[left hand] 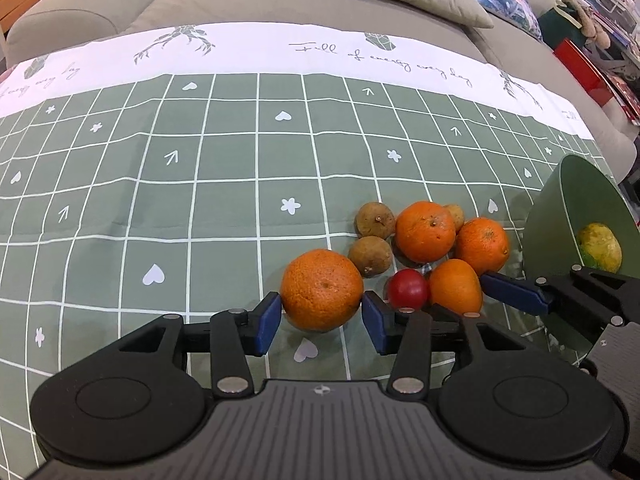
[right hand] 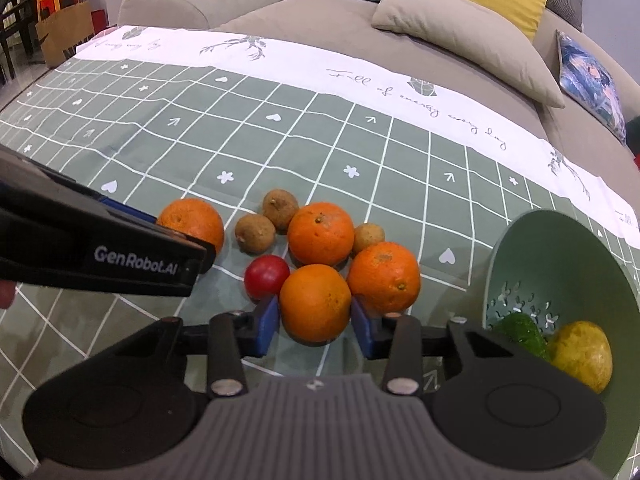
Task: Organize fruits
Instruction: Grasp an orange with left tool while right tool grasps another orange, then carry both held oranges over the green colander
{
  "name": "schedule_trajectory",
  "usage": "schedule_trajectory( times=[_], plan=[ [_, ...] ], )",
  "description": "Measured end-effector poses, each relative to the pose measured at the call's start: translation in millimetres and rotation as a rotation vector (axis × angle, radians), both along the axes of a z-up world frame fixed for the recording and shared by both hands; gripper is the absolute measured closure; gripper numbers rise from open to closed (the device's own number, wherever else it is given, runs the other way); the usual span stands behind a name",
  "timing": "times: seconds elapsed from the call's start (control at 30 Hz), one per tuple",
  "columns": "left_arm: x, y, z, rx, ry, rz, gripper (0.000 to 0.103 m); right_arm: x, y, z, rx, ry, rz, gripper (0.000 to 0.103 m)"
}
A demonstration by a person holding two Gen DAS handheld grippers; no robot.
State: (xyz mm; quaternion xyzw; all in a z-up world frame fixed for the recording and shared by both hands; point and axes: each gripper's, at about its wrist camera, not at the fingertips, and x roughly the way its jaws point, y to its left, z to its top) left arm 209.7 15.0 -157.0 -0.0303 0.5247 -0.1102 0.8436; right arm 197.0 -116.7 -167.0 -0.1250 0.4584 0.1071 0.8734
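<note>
two oranges grasped: left gripper (left hand: 320,320) and right gripper (right hand: 314,326) each clamp one; lift straight, clear the tomato (right hand: 267,277), release into the bowl (right hand: 560,248).

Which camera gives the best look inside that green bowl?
The right wrist view. There the green bowl opens toward the camera, showing its perforated bottom, a yellow fruit and a green fruit. The left wrist view catches only its edge at the right, with the yellow fruit inside.

"GenRobot.AI" in white on the black left gripper (right hand: 202,258), cursive "Full of energy every day" on the tablecloth (left hand: 380,60) border
</note>
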Motion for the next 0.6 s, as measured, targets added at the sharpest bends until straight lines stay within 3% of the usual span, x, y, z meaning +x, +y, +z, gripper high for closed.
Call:
schedule_trajectory(
  times=[0.37,0.6],
  plan=[
    [-1,1,3,-0.012,0.012,-0.002,0.058,-3,-1,3,0.008,0.003,0.021,0.07],
    [-21,1,24,-0.026,-0.006,0.006,0.058,-19,-5,22,0.036,-0.018,0.041,0.07]
  ],
)
